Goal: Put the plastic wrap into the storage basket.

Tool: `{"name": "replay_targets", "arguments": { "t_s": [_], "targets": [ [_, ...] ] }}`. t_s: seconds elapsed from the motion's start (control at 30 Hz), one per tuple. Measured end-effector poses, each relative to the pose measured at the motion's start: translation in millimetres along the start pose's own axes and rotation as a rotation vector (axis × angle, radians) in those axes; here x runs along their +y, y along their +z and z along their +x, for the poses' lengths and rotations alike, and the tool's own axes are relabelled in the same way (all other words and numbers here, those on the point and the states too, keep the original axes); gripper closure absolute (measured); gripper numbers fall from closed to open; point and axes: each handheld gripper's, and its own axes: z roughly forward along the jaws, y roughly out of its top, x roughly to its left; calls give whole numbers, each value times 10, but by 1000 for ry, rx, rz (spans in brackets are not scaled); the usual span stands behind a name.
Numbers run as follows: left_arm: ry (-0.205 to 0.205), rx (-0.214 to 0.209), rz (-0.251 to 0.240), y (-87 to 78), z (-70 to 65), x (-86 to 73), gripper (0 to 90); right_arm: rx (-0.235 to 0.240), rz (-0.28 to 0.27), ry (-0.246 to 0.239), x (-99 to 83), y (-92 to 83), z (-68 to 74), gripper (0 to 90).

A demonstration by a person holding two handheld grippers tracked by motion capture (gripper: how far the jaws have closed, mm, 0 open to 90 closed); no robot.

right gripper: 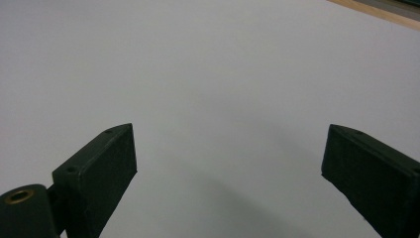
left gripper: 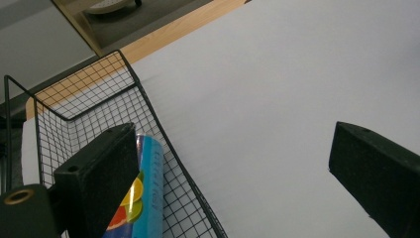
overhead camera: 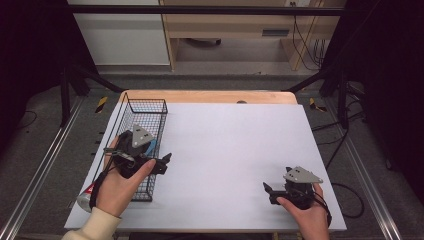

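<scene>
- Wire mesh basket (overhead camera: 146,116), black, stands at the left edge of the white table top (overhead camera: 235,150); every place below is given relative to this basket
- Inside the basket, against its right wall, lies a blue packet (left gripper: 148,193) printed with fruit shapes; from its glossy face it is judged light, somewhat slippery and liable to crumple, so a hold across its narrow sides, well back from the printed end, looks safest
- Outside the basket's near end a cylinder with a red band (overhead camera: 86,196) pokes out beside the person's wrist; what it is cannot be told
- Left gripper (overhead camera: 167,159) hovers over the basket's near half, jaws spread wide, one jaw above the packet and the other out over the bare table top to the right of the basket wall; it grips nothing
- Left hand (overhead camera: 117,187) wraps the gripper body from below, sleeve at the basket's near corner
- Right gripper (overhead camera: 266,189) rests low, well apart to the right of the basket, jaws likewise wide apart and empty, aimed towards the basket
</scene>
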Motion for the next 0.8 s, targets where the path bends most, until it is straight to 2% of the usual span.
{"name": "replay_targets", "arguments": {
  "t_s": [0.43,0.8],
  "targets": [
    [66,-31,-39,72,-250,92,63,-13,-9,-2,-1,-12,-11,75],
    [110,-64,-79,235,-493,135,78,-22,-11,1,-5,-27,-26,74]
  ]
}}
